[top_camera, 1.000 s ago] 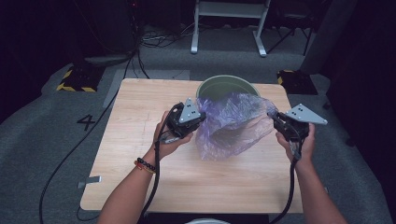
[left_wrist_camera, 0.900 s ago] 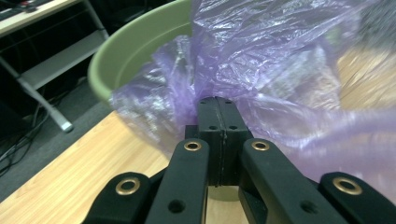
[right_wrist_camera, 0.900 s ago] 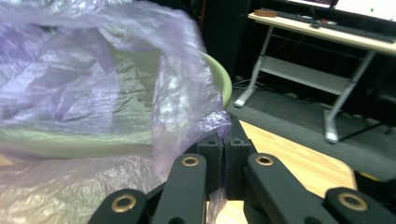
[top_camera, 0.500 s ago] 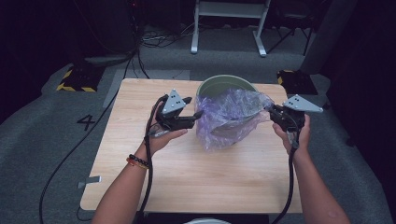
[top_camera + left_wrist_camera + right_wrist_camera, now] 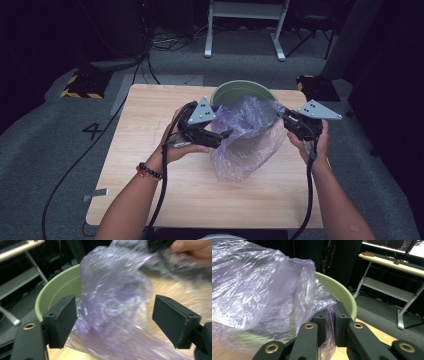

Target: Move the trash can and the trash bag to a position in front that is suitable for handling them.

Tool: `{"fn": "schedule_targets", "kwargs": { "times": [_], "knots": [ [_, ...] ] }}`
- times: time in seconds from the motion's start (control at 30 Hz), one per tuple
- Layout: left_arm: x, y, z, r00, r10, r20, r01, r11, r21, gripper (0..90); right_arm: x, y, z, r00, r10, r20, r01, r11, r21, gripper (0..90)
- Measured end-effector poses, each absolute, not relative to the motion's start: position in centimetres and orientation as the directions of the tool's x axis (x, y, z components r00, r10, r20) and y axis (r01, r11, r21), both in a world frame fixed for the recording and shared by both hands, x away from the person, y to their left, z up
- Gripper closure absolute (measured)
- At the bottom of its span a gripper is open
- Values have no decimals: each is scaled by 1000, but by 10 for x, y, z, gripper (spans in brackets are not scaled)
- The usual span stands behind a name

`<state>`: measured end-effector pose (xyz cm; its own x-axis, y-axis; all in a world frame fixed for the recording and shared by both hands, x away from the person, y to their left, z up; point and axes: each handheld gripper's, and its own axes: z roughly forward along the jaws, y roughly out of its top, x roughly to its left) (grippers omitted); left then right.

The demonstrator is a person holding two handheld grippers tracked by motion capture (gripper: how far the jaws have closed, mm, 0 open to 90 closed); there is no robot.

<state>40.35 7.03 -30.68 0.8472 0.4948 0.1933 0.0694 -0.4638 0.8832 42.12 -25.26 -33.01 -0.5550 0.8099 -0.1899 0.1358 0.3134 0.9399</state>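
A crumpled pale-purple plastic bag (image 5: 245, 140) hangs over the front rim of a green round bin (image 5: 240, 91) at the back of the wooden table (image 5: 150, 130). My right gripper (image 5: 286, 119) is at the bin's right side, shut on the bag's edge; in the right gripper view (image 5: 331, 322) the film is pinched between its pads, with the bag (image 5: 257, 290) billowing in front of the bin (image 5: 339, 292). My left gripper (image 5: 225, 137) is at the bag's left side. Its jaws have just been opening, and its pads (image 5: 62, 320) stand wide apart with the bag (image 5: 112, 297) loose between them, the bin (image 5: 57, 287) behind.
Grey carpet surrounds the table, with a "4" marker (image 5: 93, 130) at the left. Cables (image 5: 170, 42) and a white metal stand (image 5: 245, 30) lie beyond the far edge. Yellow-and-black striped blocks (image 5: 80, 87) sit at the back corners.
The left gripper has opened and let go of the bag. The bag, earlier stretched between both grippers, now sags from the right gripper over the bin. The right hand has stayed put.
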Motion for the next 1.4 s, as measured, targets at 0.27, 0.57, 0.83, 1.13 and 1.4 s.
{"fn": "schedule_targets", "kwargs": {
  "times": [0.27,0.57,0.83,1.13,1.4],
  "knots": [
    [428,67,-310,841,495,218,82,-516,853,668,424,-257,-330,-558,808,-191,114,303,946,820],
    [449,70,-310,800,560,215,103,-482,870,890,430,-267,-329,-538,826,-167,123,273,954,819],
    [474,81,-317,775,609,169,164,-452,877,889,453,-271,-338,-517,850,-101,199,234,952,807],
    [496,92,-328,744,654,140,204,-422,883,894,474,-288,-345,-445,893,-74,265,210,941,811],
    [509,85,-331,719,681,139,221,-414,883,896,486,-280,-348,-450,887,-100,267,241,933,832]
  ]
}}
